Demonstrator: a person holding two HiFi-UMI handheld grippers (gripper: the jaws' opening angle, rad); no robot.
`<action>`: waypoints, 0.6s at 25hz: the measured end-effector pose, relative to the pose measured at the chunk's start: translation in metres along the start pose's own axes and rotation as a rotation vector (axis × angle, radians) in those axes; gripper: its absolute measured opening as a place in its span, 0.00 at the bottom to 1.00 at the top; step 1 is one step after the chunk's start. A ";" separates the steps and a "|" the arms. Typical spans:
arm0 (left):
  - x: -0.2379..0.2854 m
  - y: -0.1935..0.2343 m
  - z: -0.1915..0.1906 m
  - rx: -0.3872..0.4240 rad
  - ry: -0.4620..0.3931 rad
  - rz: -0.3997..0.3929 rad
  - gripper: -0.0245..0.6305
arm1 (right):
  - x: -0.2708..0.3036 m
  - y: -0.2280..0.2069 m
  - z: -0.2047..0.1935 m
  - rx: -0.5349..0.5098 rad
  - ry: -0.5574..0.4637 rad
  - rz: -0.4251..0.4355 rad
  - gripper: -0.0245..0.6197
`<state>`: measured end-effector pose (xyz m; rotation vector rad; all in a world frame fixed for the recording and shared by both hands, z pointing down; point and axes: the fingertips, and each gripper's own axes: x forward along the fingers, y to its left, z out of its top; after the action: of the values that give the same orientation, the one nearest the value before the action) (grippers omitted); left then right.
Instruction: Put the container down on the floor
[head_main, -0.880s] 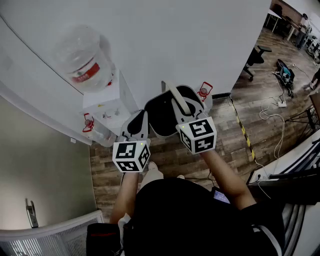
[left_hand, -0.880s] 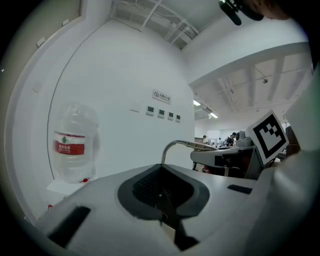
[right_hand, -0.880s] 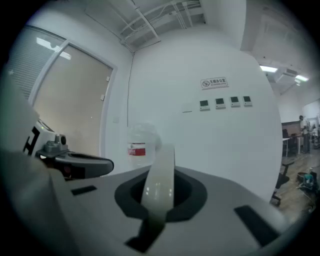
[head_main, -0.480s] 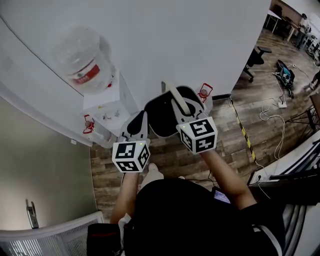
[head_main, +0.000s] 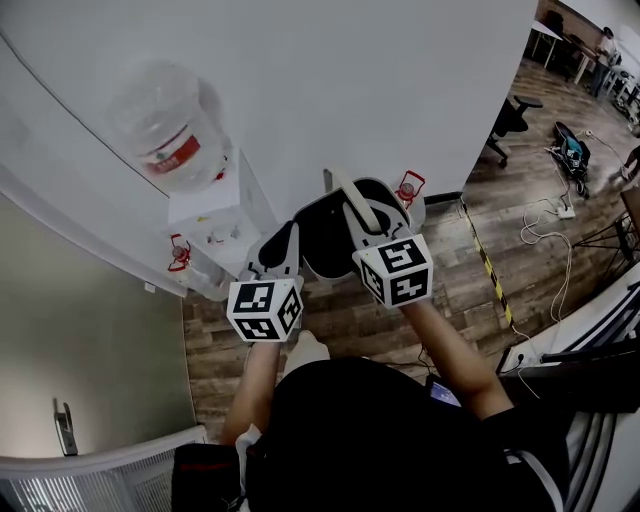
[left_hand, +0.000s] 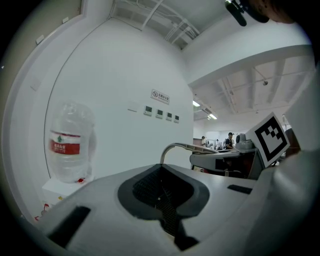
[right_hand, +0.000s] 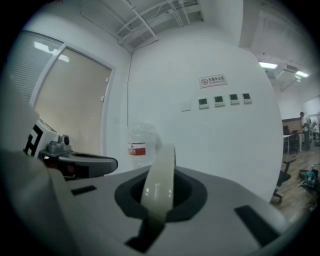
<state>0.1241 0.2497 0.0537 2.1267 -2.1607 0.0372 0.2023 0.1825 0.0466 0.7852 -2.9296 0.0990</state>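
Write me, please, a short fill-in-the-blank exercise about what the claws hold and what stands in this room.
1. The right claw is shut on the pale ___ of the container.
2. The big clear bottle on the dispenser carries a ___ label.
3. The floor is laid in ___ planks.
Missing words: handle; red; wooden.

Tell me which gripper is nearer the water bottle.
Left. The left gripper hangs beside the dispenser under the water bottle; the right gripper is farther right, on the container's handle.
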 end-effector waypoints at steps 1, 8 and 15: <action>0.000 -0.001 0.001 0.001 -0.001 -0.001 0.06 | 0.000 0.000 0.000 -0.002 0.001 0.002 0.08; 0.003 0.002 0.000 -0.012 0.004 0.009 0.06 | 0.004 0.002 0.002 -0.009 -0.001 0.022 0.08; 0.011 0.011 0.001 -0.026 0.004 0.010 0.06 | 0.018 0.002 0.002 -0.006 0.008 0.035 0.08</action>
<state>0.1131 0.2387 0.0540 2.1004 -2.1574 0.0138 0.1856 0.1747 0.0466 0.7313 -2.9358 0.0964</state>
